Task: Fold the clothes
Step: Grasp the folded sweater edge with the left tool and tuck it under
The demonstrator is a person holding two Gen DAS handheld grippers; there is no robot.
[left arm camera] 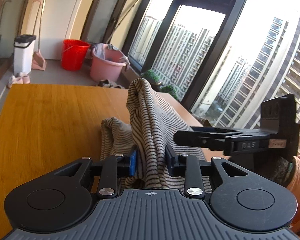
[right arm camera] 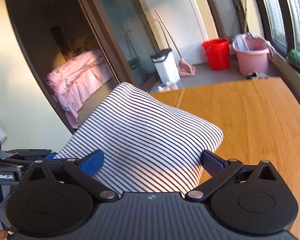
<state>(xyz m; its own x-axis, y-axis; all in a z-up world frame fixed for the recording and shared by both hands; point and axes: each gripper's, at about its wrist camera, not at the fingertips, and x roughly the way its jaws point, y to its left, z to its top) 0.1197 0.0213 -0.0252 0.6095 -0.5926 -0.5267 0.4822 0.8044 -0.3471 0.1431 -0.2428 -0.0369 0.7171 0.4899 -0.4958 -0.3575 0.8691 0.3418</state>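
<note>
While my left gripper clamps a bunched ridge of the shirt above the table's right edge, my right gripper stands with jaws apart around the cloth. No neat fold shows yet; most folding remains, I judge.

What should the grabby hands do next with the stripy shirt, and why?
Probably close the right gripper on the striped shirt. Its fingers stand wide apart with the cloth bulging between them, so it does not seem to be gripping. The left gripper already pinches a bunched part, lifted above the wooden table. With both holding, the shirt could likely be spread flat for folding.
</note>
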